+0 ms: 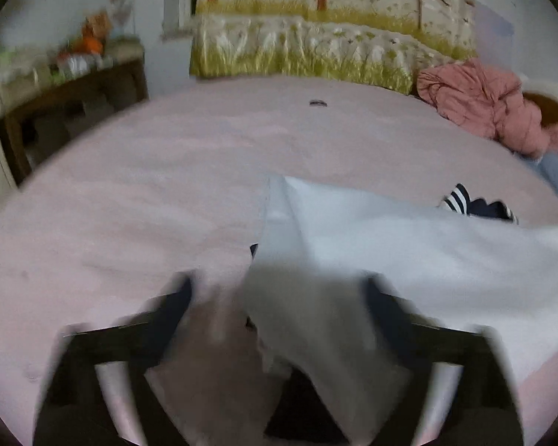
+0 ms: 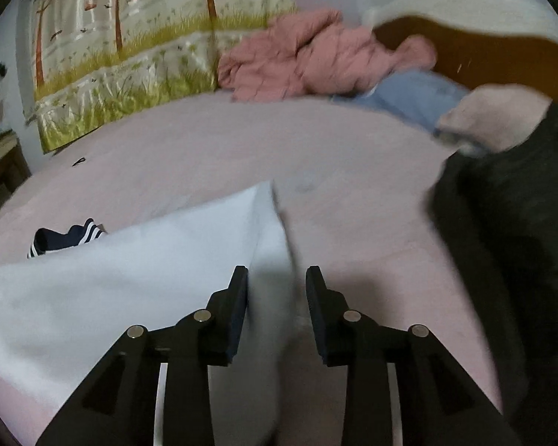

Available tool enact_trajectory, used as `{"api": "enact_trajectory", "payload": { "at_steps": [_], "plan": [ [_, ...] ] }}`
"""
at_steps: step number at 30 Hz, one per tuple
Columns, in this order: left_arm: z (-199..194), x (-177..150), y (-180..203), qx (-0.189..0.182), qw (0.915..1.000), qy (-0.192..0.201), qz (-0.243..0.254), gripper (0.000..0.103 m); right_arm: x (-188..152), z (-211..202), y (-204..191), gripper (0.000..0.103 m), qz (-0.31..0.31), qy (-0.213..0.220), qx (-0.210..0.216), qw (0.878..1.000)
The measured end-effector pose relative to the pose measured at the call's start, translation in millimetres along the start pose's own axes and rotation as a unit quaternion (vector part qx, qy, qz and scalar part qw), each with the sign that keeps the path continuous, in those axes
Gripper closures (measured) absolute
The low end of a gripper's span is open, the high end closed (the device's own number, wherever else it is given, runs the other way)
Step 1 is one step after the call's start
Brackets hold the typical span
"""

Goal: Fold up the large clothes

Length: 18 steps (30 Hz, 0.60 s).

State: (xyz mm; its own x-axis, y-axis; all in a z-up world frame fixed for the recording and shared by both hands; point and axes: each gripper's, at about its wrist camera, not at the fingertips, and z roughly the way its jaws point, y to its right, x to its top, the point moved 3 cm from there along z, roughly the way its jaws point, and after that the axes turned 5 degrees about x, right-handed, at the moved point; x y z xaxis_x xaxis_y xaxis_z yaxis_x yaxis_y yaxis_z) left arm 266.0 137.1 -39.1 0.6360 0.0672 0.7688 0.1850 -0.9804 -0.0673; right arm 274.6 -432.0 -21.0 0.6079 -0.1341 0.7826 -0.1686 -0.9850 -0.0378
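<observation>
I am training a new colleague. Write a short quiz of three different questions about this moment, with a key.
1. True or false: the white garment lies between the open fingers of the right gripper.
2. Multiple choice: what lies by the headboard beside the pink jacket? A) a blue garment B) a yellow towel C) a red hat
3. Fill in: the bed sheet under the white garment is ____ in colour.

Key: 1 true; 2 A, the blue garment; 3 pink. The left gripper is also spread wide around the white cloth, though that view is blurred.
</observation>
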Motion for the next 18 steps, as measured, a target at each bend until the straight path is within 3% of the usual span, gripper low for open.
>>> {"api": "enact_trajectory", "payload": {
  "at_steps": [1,3,6,8,10,13,16,18],
  "plan": [
    [-9,-2,5,0.003,0.9996,0.013,0.025,0.006,-1,-13,-1,0.041,-0.014,0.01,-0.014,1.0],
    [-33,-3,8,0.017,0.9974,0.052,0.047,0.006,-1,-38,-4,0.026,-0.027,0.027,-0.022,0.999],
    [-75,-2,9,-0.01,0.994,0.104,0.034,0.006,-2,-87,-17,0.014,-0.037,0.062,0.012,0.997],
    [-96,3,12,-0.034,0.9917,0.123,0.021,0.0,-1,-111,-26,0.011,-0.04,0.078,0.031,0.996],
    [-120,5,18,-0.055,0.9879,0.144,0.016,0.0,-1,-129,-34,0.0,-0.045,0.087,0.041,0.994],
    [-150,9,31,-0.071,0.9823,0.172,0.024,0.0,0,-156,-49,0.0,-0.06,0.109,0.049,0.991],
    [-174,7,43,-0.054,0.9763,0.207,0.035,0.0,-1,-177,-60,0.0,-0.065,0.146,0.044,0.986],
    [-180,5,48,-0.066,0.9749,0.211,0.03,0.0,-1,-179,-63,0.0,-0.062,0.148,0.034,0.986]
  ]
}}
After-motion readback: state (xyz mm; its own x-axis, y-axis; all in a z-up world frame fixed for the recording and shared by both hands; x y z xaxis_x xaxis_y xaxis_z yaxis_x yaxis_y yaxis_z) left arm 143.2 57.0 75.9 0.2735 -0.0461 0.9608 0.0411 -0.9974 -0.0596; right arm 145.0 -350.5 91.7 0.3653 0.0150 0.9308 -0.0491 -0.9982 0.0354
